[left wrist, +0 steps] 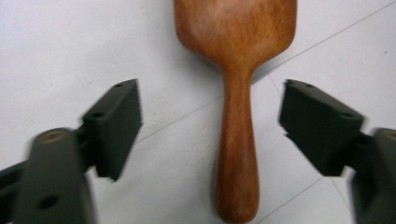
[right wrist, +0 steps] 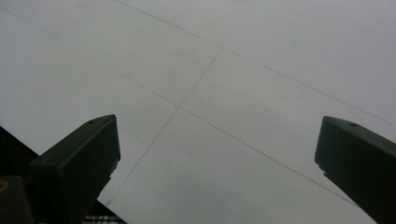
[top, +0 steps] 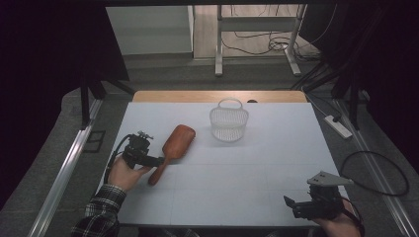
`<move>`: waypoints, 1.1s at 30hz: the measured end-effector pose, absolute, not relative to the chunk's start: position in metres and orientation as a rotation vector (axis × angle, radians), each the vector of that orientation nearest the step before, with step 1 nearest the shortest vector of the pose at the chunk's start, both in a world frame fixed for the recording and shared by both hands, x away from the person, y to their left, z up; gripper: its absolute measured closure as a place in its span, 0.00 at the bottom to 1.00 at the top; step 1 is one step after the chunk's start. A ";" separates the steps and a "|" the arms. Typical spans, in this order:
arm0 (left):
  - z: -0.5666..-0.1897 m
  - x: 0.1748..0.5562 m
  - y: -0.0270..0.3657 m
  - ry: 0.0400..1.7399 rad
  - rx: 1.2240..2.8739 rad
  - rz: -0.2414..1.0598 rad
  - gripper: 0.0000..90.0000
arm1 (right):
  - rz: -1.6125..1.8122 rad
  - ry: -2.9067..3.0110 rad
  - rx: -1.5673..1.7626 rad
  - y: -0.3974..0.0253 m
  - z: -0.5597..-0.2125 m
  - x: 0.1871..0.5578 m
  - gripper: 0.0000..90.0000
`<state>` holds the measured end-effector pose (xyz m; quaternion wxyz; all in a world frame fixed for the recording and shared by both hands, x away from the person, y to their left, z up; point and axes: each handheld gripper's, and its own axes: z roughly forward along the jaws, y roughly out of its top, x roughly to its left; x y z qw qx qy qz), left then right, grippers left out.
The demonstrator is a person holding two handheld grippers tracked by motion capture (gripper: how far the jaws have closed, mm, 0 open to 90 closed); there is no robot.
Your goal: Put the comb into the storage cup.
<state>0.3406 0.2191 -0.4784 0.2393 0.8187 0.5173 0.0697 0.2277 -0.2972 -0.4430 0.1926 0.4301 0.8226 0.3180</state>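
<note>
Paddle (left wrist: 238, 116) handle between spread left tool (left wrist: 210, 126) jaws | basket (top: 229, 120) beyond | right tool (right wrist: 217, 163) agape

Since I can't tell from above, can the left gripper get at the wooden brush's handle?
Probably yes: the left gripper is open, its jaws either side of the wooden brush handle, nothing between.

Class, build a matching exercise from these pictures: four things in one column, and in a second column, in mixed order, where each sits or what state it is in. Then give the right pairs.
Column one:
1. wooden paddle brush
2. white mesh basket
3. left gripper
4. right gripper

Column two:
A. open above bare white table, near the front right corner
B. stands upright toward the far edge of the table
C. lies flat on the table, left of centre
D. open, jaws either side of a wooden handle

Pairs: 1-C, 2-B, 3-D, 4-A
</note>
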 end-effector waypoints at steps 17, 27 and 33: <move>-0.478 0.355 0.196 1.313 2.275 0.174 0.00 | 0.886 2.317 1.205 -0.297 -0.443 0.228 0.00; -0.487 0.359 0.193 1.306 2.307 0.156 0.00 | 0.880 2.319 1.201 -0.296 -0.443 0.228 0.00; -0.500 0.361 0.193 1.300 2.333 0.117 0.00 | 0.880 2.322 1.199 -0.296 -0.443 0.228 0.00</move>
